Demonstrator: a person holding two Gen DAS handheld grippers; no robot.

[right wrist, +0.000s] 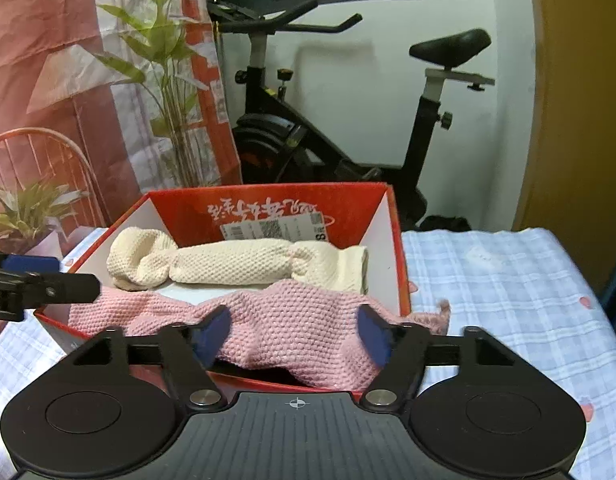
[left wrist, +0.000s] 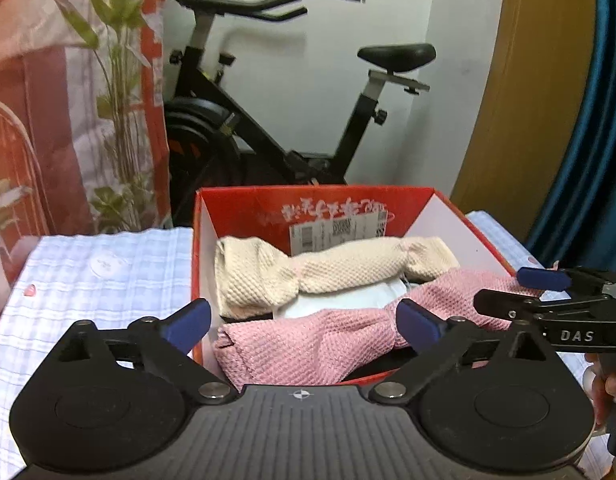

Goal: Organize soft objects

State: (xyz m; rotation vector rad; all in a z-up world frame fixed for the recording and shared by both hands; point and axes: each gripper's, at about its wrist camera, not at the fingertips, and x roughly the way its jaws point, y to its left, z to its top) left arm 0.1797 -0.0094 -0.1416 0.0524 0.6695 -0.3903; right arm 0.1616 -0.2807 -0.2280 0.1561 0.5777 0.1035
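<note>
Pink towel [right wrist: 283, 328] draped over red box's [right wrist: 400, 272] near rim, lower centre, beside cream towel [right wrist: 235, 266] | step: release | left gripper [left wrist: 303, 320], right gripper [right wrist: 293, 334] both spread, gripping nothing | next: likely tuck overhang inside

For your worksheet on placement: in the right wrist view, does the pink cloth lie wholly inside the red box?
No: the pink cloth drapes over the red box's near rim and right corner.
</note>
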